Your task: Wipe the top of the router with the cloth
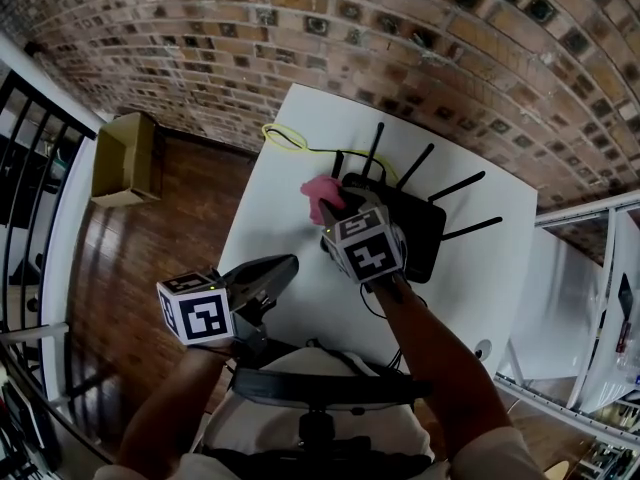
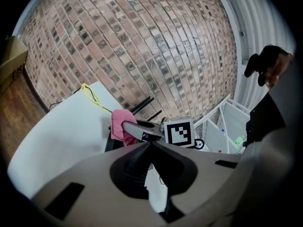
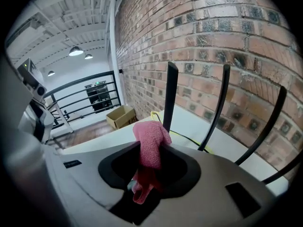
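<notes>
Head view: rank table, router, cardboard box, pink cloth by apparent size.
1. table
2. router, antennas included
3. cardboard box: close to the router, and farther from the camera, so unsure
4. pink cloth

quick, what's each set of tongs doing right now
Left tongs: closed, nothing between them.
Right tongs: closed on the pink cloth.
</notes>
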`<state>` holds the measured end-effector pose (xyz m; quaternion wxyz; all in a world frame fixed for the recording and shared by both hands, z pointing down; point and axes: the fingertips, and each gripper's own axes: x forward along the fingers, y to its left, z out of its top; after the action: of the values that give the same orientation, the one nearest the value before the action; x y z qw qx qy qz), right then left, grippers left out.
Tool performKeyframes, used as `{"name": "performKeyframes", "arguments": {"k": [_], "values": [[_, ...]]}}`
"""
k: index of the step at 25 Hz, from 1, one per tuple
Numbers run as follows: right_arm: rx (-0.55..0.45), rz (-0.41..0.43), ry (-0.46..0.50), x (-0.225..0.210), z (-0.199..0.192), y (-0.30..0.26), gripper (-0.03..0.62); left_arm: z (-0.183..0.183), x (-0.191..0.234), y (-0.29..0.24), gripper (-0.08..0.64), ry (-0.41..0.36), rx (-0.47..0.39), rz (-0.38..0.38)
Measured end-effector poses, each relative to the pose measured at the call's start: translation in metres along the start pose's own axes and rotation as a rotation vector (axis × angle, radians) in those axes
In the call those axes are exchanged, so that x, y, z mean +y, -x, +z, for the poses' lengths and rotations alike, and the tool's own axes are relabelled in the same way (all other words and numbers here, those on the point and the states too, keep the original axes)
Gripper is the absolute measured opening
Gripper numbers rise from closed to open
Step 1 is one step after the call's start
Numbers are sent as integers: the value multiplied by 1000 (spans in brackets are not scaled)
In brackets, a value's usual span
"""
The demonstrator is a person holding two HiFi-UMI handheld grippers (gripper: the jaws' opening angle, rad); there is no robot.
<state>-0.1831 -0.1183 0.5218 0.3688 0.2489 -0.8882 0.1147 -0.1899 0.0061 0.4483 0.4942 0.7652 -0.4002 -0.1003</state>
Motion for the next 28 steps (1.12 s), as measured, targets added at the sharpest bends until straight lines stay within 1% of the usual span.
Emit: {"name": "performKeyframes", "arguments": {"k": [4,8,12,15,17,21,25,28], "values": [[61,-1,-16,1,-16,-10,143,-1,0,2,23,9,2,-2],[105,-1,-35,0,-29,-21,143,3,-1,4,23,5,-14,-3],[132,-8,-47,0,-35,-25,143,5,-3,6,23,3,-16,-12],[122,-5,-48,3,-29,-19,143,5,-3,9,23,2,-10,-5],[73,9,-65,7,-16,-7,143,5,-4,10,23,8,-8,-19],[-101,44,-110,13,32,34,143,9,-2,9,23,-19,10,-20],[-254,21,-147,2,82,75,143,8,-3,5,23,-17,33,-48],[-340,-9,-190,-14,110,95,143,16,-9,3,23,-48,47,-35]]}}
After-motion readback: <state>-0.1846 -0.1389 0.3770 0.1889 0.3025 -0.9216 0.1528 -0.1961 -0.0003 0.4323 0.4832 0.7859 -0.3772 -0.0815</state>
